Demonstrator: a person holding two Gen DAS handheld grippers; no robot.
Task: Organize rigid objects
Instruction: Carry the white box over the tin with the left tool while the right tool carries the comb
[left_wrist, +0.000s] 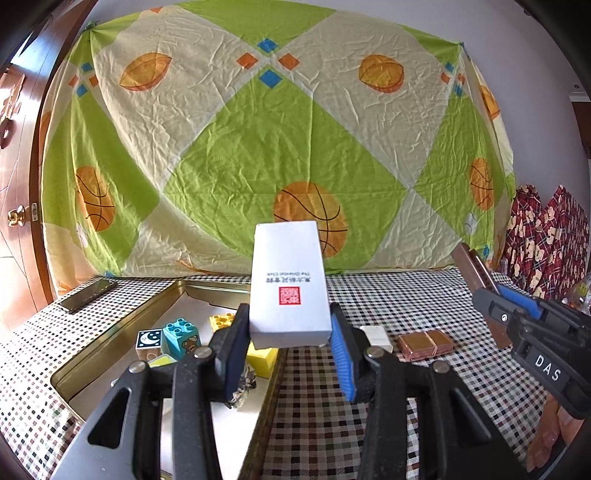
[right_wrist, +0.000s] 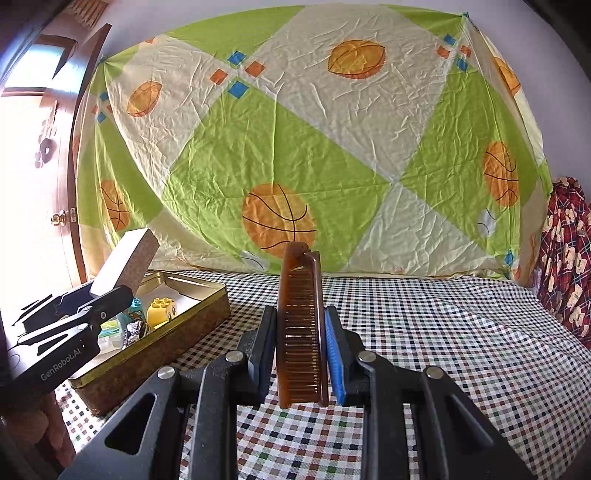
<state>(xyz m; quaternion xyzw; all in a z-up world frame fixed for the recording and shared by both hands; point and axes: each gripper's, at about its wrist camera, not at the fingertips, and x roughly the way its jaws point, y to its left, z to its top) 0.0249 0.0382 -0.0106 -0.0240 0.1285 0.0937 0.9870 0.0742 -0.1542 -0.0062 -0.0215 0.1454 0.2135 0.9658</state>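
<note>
**Both grippers loaded above the checked table**

The white box (left_wrist: 290, 284) looks light and stiff, probably cardboard; its smooth faces may slip, so a hold across the narrow sides near the lower end suits it. The left gripper (left_wrist: 288, 332) is clamped on it there, above the right edge of the gold tin (left_wrist: 122, 328). The brown comb (right_wrist: 301, 325) is thin, rigid, likely brittle; the right gripper (right_wrist: 301, 347) pinches it flat-sided, aloft right of the tin.
</note>
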